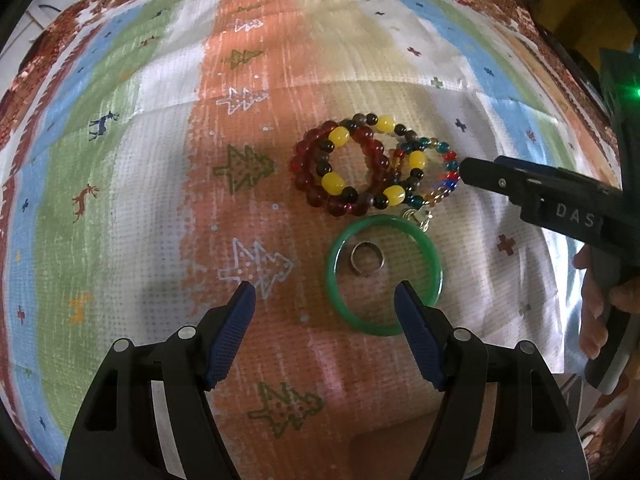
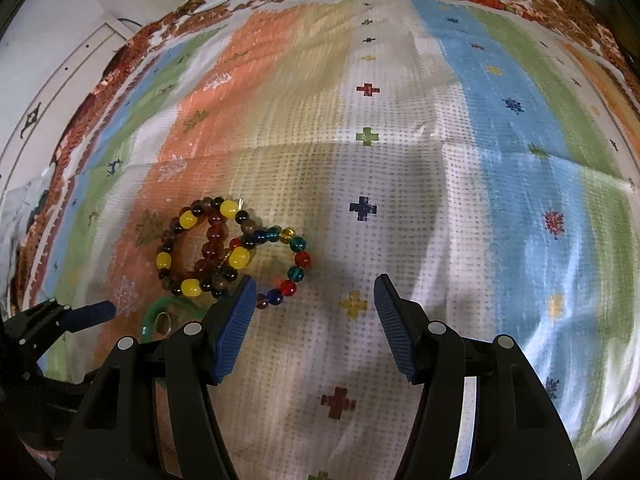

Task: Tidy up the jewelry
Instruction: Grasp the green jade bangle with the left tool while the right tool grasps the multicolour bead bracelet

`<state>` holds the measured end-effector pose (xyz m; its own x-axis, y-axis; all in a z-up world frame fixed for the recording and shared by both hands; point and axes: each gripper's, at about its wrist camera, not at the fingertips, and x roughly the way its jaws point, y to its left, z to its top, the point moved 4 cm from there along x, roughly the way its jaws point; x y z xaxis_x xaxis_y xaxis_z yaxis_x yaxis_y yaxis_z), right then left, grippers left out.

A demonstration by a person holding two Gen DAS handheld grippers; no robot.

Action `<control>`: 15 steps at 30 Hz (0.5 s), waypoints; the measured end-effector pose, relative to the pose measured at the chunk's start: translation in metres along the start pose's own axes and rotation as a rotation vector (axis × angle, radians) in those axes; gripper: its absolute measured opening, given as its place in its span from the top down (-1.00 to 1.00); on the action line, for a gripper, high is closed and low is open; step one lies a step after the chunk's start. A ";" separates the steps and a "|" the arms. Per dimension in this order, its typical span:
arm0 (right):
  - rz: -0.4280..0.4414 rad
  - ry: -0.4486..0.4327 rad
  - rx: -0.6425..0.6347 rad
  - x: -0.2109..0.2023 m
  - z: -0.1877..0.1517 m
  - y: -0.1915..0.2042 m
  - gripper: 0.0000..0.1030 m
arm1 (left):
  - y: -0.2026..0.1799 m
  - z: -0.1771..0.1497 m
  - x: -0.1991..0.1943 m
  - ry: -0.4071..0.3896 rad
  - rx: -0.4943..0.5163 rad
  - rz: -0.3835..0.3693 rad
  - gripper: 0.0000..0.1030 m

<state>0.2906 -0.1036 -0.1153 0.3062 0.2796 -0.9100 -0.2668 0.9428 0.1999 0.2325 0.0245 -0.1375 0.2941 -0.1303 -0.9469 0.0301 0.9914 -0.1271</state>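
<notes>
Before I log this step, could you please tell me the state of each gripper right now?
Left gripper: open, holding nothing.
Right gripper: open, holding nothing.

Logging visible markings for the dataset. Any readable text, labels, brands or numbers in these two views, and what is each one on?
"DAS": raised letters on the black body of the right gripper, seen in the left wrist view; the word runs off behind the frame edge, so the rest cannot be read.
No other text: the cloth carries only printed trees, deer and crosses, and the bracelets, green bangle and ring show no lettering.
</notes>
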 end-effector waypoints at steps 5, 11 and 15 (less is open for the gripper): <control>-0.015 0.003 -0.016 0.009 0.003 0.003 -0.18 | 0.003 -0.002 0.005 0.015 -0.005 0.009 -0.39; -0.028 -0.001 -0.020 0.015 0.008 0.002 -0.18 | 0.001 -0.002 0.010 0.022 0.006 0.021 -0.39; -0.049 -0.002 -0.035 0.018 0.008 0.005 -0.18 | -0.004 -0.003 0.013 0.021 0.023 0.040 -0.39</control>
<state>0.3021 -0.0929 -0.1278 0.3212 0.2340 -0.9176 -0.2836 0.9483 0.1425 0.2339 0.0189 -0.1502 0.2750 -0.0905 -0.9572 0.0411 0.9958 -0.0824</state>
